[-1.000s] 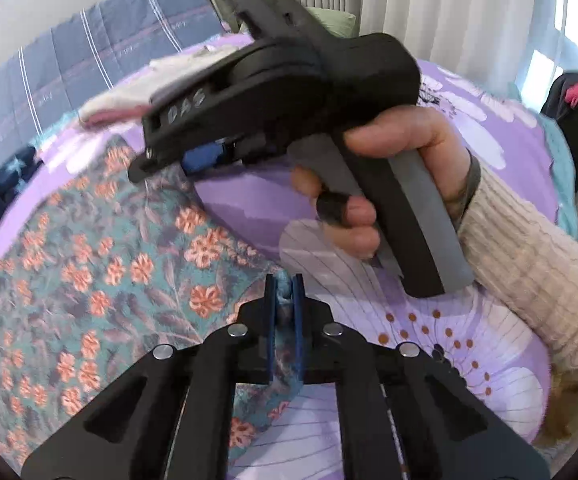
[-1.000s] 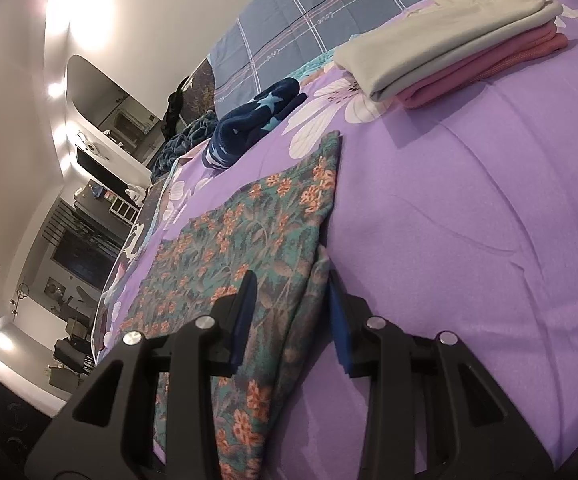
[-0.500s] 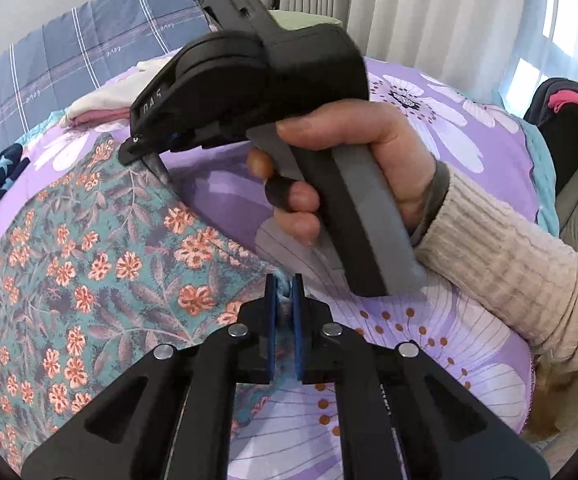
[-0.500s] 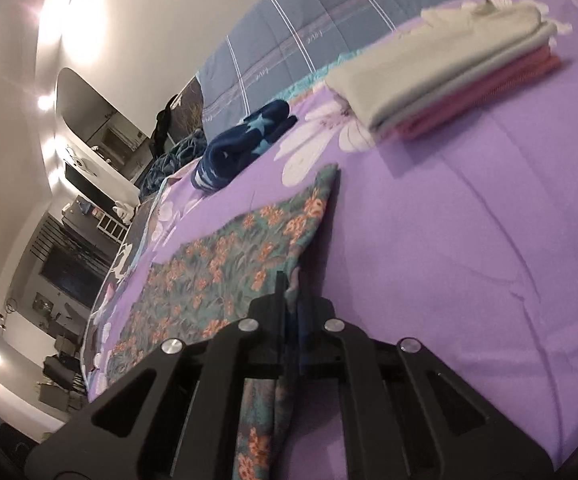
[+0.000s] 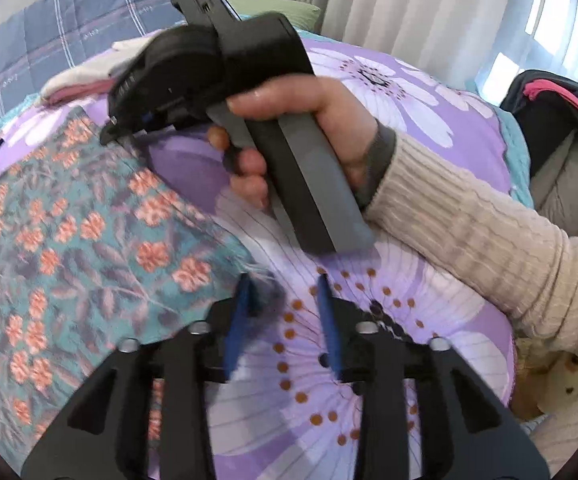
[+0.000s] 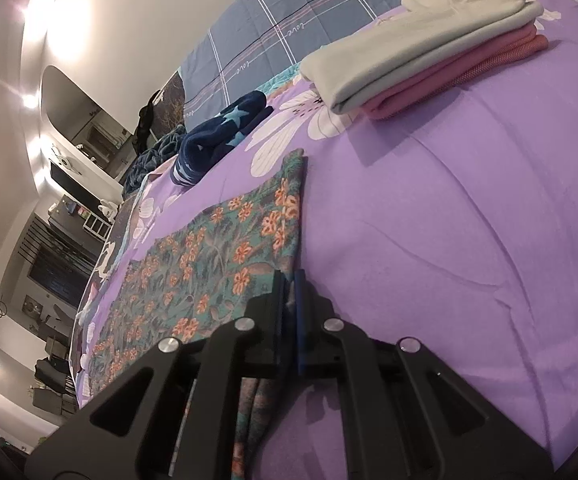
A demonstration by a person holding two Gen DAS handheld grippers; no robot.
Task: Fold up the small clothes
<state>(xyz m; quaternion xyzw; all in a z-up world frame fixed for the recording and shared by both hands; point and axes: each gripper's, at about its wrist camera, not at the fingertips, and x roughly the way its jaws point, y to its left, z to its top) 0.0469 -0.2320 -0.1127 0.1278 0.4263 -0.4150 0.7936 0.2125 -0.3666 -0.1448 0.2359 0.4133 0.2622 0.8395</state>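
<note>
**Fig. – Floral garment flat on bed, one edge pinched**

Bedroom scene: purple flowered bedspread point(image 6: 429, 208) w/ curtains behind; a folded stack point(image 6: 429, 56) of grey and pink items sits well apart toward the headboard, navy star-print piece point(image 6: 217, 136) near it. Floral garment point(image 5: 73, 240) lies spread flat on the spread. Right gripper point(image 6: 289, 304), fingers clenched on the garment's right edge, cloth bunched between the pads. Left gripper point(image 5: 283, 312), fingers released and apart, tips just beside the nearer part of the same edge, nothing held. Judged handling: thin, light, limp fabric, no stiffness, prob. drapes and slips if pinched shallow; not fragile. Best hold: edge or corner, both layers, two points well apart so the fold line stays straight
</note>
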